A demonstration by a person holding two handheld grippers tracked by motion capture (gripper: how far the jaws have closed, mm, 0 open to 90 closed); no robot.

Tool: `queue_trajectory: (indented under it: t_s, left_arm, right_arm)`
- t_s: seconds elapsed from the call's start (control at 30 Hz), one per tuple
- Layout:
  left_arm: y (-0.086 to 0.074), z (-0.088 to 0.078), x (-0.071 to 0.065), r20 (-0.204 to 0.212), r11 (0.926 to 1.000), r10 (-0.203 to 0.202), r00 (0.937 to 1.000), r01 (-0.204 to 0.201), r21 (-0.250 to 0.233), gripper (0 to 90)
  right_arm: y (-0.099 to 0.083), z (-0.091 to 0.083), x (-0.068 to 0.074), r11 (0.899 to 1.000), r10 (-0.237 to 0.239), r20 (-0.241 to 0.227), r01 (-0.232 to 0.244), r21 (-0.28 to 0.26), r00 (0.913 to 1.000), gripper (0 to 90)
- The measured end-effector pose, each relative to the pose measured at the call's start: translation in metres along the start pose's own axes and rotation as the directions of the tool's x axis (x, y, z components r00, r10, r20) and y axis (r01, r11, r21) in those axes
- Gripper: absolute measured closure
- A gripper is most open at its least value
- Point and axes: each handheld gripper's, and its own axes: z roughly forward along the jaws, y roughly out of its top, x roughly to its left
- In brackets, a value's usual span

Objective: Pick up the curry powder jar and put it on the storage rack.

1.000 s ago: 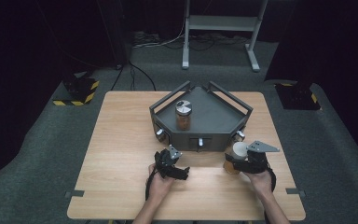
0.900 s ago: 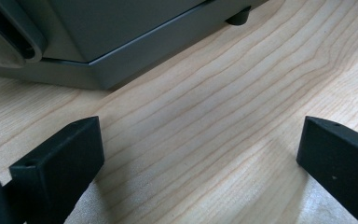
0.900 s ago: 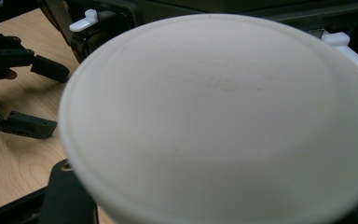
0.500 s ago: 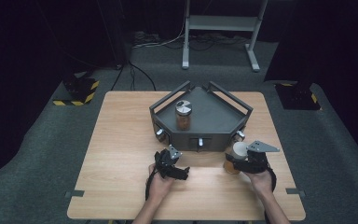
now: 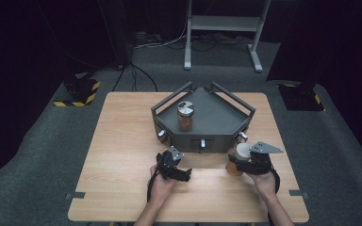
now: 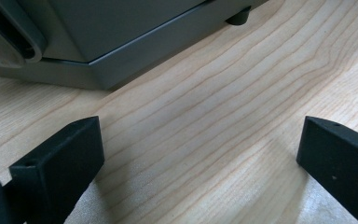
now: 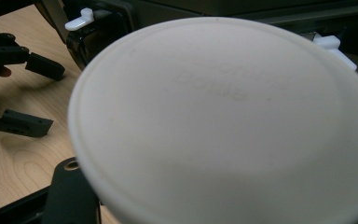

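Nothing has shifted (both hands rest low on the table (image 5: 122, 141)). Right gripper (image 5: 243, 162), jaws just closing, clamps a cream-lidded amber jar (image 5: 238, 159) beside the tray (image 5: 217, 117); left gripper (image 5: 181, 172) gapes empty.

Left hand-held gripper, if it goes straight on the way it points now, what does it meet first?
Probably the grey tray's lower front wall: the open left hand-held gripper looks across bare wooden table toward it. Depth is unclear.
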Motion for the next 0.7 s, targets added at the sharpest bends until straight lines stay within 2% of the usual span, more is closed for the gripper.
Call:
queue_trajectory:
  t_s: [0.13,0.4,0.7]
  left_arm:
    - [0.000,0.000,0.000,0.000,1.0000,0.002,1.0000,-0.002,0.001,0.7]
    - [0.000,0.000,0.000,0.000,1.0000,0.002,1.0000,-0.002,0.001,0.7]
    - [0.000,0.000,0.000,0.000,1.0000,0.002,1.0000,-0.002,0.001,0.7]
  right_arm:
    - [-0.001,0.000,-0.005,0.999,0.037,-0.029,-0.037,-0.007,0.9989,35.4]
    - [0.001,0.000,-0.002,1.000,0.023,-0.025,-0.023,-0.003,0.9994,35.6]
    - [0.007,-0.010,0.000,1.000,0.006,-0.027,-0.006,-0.010,0.9996,35.7]
